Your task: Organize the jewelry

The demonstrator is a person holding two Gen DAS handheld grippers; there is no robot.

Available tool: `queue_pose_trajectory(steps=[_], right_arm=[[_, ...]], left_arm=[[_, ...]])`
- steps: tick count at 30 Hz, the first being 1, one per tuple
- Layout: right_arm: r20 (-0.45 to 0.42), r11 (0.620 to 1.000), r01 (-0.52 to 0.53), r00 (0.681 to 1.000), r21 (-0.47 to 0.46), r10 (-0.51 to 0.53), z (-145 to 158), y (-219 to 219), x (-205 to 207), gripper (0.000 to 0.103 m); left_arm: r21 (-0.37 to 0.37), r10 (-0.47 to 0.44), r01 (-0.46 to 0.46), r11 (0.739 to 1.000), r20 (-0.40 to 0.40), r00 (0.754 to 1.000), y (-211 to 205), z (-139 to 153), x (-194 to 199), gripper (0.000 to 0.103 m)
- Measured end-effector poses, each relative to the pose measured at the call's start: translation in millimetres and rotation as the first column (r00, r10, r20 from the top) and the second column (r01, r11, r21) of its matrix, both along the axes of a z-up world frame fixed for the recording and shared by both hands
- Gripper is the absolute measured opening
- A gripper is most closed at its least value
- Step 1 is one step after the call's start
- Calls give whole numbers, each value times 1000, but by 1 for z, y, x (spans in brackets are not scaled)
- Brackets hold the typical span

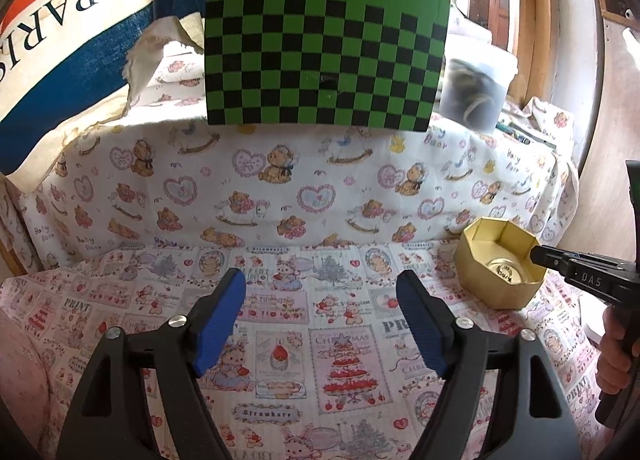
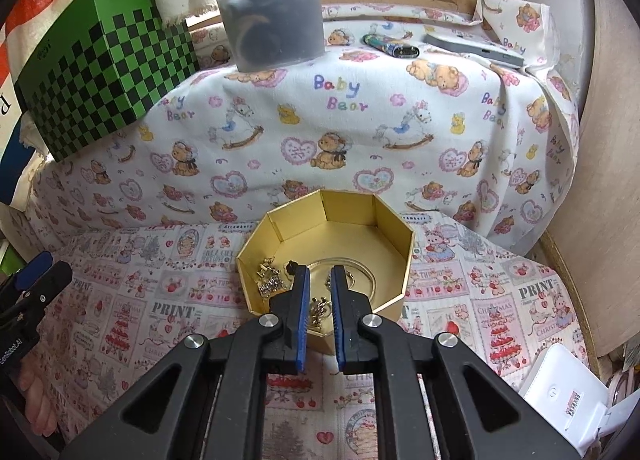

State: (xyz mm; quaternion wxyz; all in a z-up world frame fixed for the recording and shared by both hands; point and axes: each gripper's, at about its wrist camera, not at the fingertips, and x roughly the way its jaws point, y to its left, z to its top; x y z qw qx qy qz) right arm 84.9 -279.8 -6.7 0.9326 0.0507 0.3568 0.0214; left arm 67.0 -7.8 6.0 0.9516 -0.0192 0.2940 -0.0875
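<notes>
From the left wrist, the left gripper (image 1: pixel 320 292) hung above the printed cloth (image 1: pixel 280 340) with its jaws wide apart and nothing between them, well clear of the work. Off to its right sat the gold box (image 1: pixel 500 264), an open octagonal tray on the cloth, with the right gripper (image 1: pixel 538 254) reaching over its near rim; only a glint of a ring or bangle showed on the floor of the box from here. A green checked box (image 1: pixel 324 55) stood on the raised ledge behind. From the right wrist, the right gripper (image 2: pixel 319 272) had its tips down inside the box (image 2: pixel 404 260), jaws narrowed to a slim gap; a small gold piece (image 2: pixel 318 310) showed in that gap lower down, but whether the pads pinched it I could not tell. The jewelry (image 2: pixel 270 278) lay as a loose tangle of small gold and silvery bits at the left inside wall, with a thin bangle (image 2: pixel 366 274) on the floor to the right. The risks, as I judged them: so light a box could slide or tip if a finger pressed on its rim, and tangled pieces could drag out together or drop onto the busy cloth, where they would be hard to find.
</notes>
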Motion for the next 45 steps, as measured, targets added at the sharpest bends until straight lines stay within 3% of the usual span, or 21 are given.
queue_pose_trajectory(steps=[2, 6, 9, 13, 18, 20, 22, 26, 35, 45], right_arm=[[27, 1000, 2, 1000, -6, -2, 3, 2, -4, 20], [85, 1000, -9, 996, -26, 12, 7, 10, -11, 48], [132, 1000, -17, 991, -25, 20, 10, 15, -17, 71], [181, 1000, -16, 983, -14, 18, 12, 18, -24, 89], [272, 996, 21, 962, -85, 2, 8, 30, -31, 90], [290, 994, 17, 957, -108, 15, 3, 36, -33, 93], [311, 991, 17, 950, -130, 25, 0, 41, -34, 103], [353, 984, 46, 936, -172, 18, -4, 49, -39, 103], [384, 987, 70, 923, -147, -9, -2, 45, -46, 103], [406, 985, 105, 913, -140, -40, -1, 44, -51, 103]], left_arm=[[-3, 3, -3, 1000, 15, 1000, 0, 1, -2, 82], [5, 12, -13, 1000, 30, 999, -1, -1, -2, 95], [12, 24, -24, 1000, 24, 999, -3, -5, 1, 95], [41, 48, -50, 998, 47, 998, -4, -10, 1, 99], [62, 75, -82, 995, 115, 991, -4, -12, -2, 101], [73, 71, -81, 994, 127, 989, -5, -13, -3, 102], [96, 72, -86, 992, 138, 988, -9, -14, -3, 102], [100, 63, -82, 992, 177, 982, -11, -10, -10, 102], [99, 63, -93, 991, 276, 959, -14, -3, -28, 102], [31, 138, -154, 988, 290, 947, 0, -1, -32, 102]])
